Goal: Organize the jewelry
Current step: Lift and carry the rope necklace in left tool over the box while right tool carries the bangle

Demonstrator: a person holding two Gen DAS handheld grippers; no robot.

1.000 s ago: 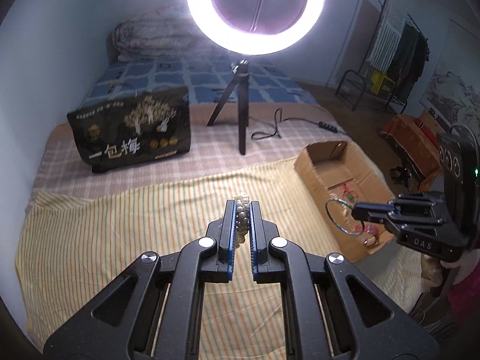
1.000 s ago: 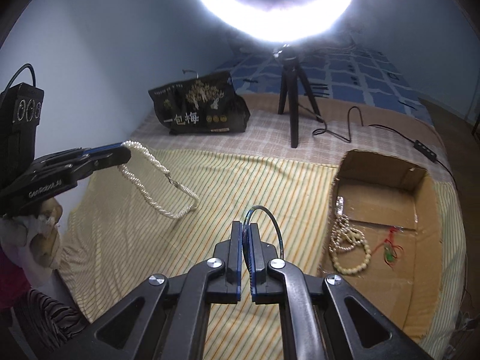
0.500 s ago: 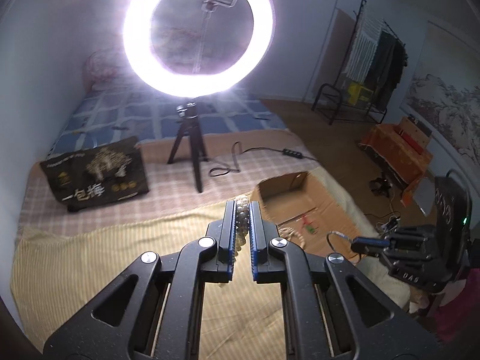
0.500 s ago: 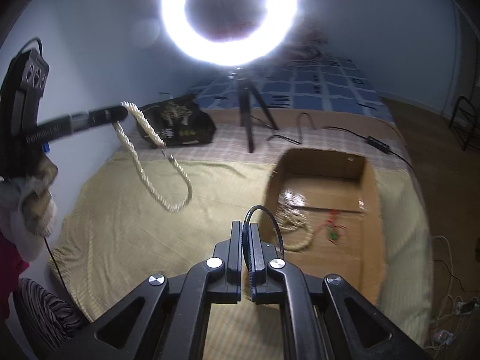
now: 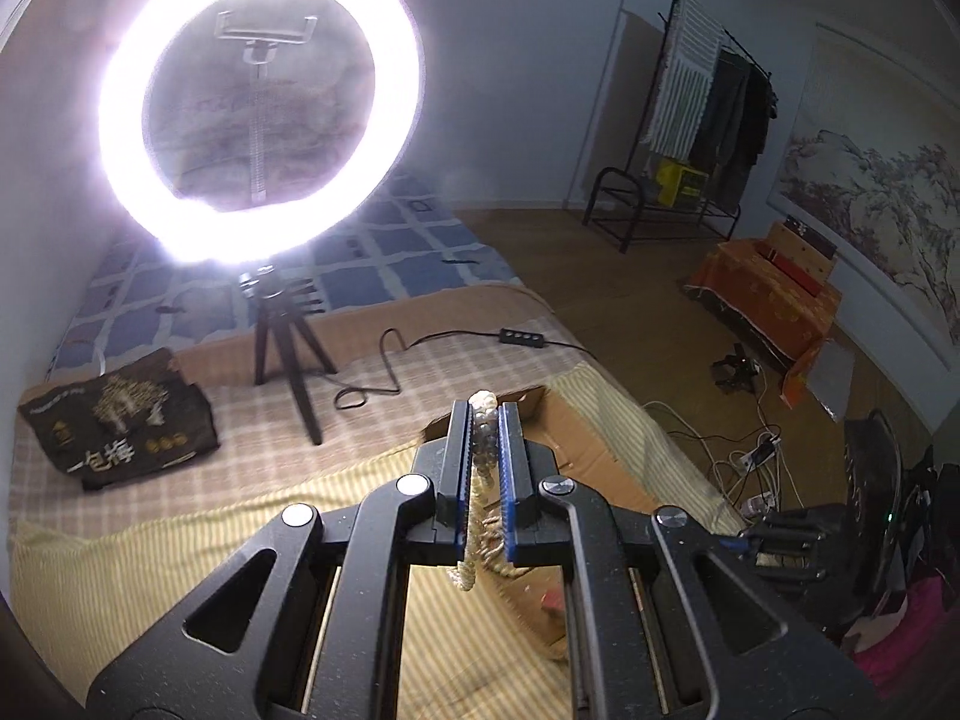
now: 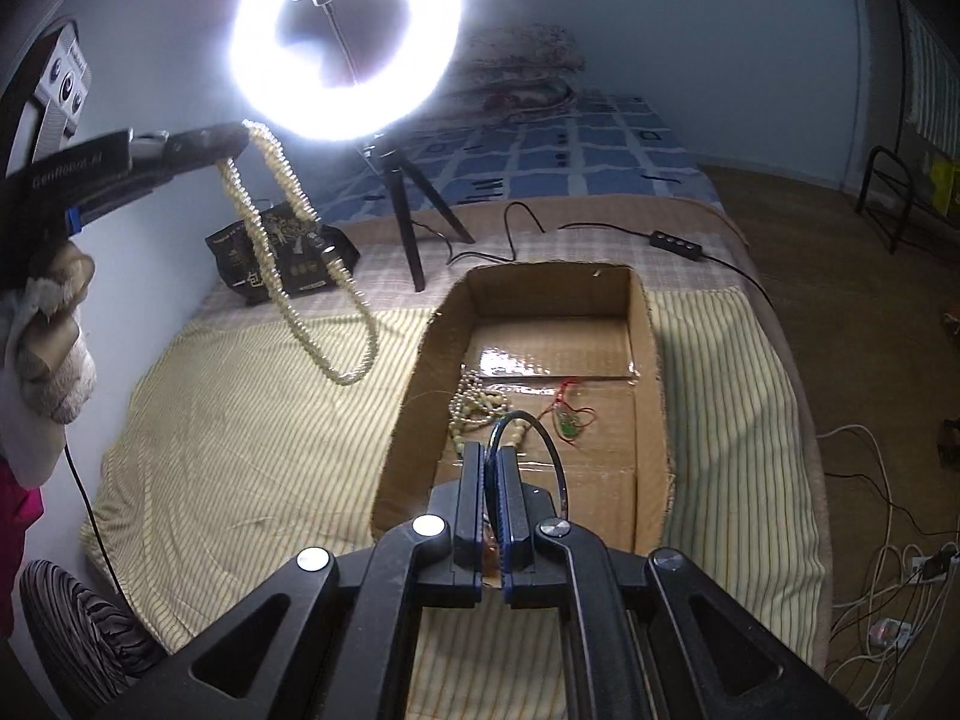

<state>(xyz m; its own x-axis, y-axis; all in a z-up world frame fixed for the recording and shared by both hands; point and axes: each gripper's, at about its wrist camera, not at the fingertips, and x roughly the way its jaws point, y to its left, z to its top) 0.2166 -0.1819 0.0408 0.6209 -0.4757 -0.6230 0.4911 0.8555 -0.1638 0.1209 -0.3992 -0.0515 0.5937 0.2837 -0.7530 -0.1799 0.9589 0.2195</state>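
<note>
My left gripper (image 5: 483, 414) is shut on a twisted pearl necklace (image 5: 480, 480). In the right wrist view the necklace (image 6: 300, 282) hangs in a long loop from the left gripper (image 6: 237, 138), high above the striped cloth, left of the cardboard box (image 6: 651, 360). My right gripper (image 6: 492, 456) is shut on a thin dark bangle (image 6: 540, 429) and holds it over the near end of the box. In the box lie a beaded bracelet (image 6: 474, 411) and a red-string green pendant (image 6: 567, 420).
A ring light on a tripod (image 6: 348, 42) stands behind the box, its cable and switch (image 6: 678, 243) trailing right. A black printed bag (image 6: 282, 258) lies at the back left. The yellow striped cloth (image 6: 240, 420) covers the bed; cables lie on the floor at right (image 6: 888, 600).
Both grippers have moved right toward the box. The left gripper has risen with the necklace swinging; the right gripper with the bangle now sits over the box's near end.
</note>
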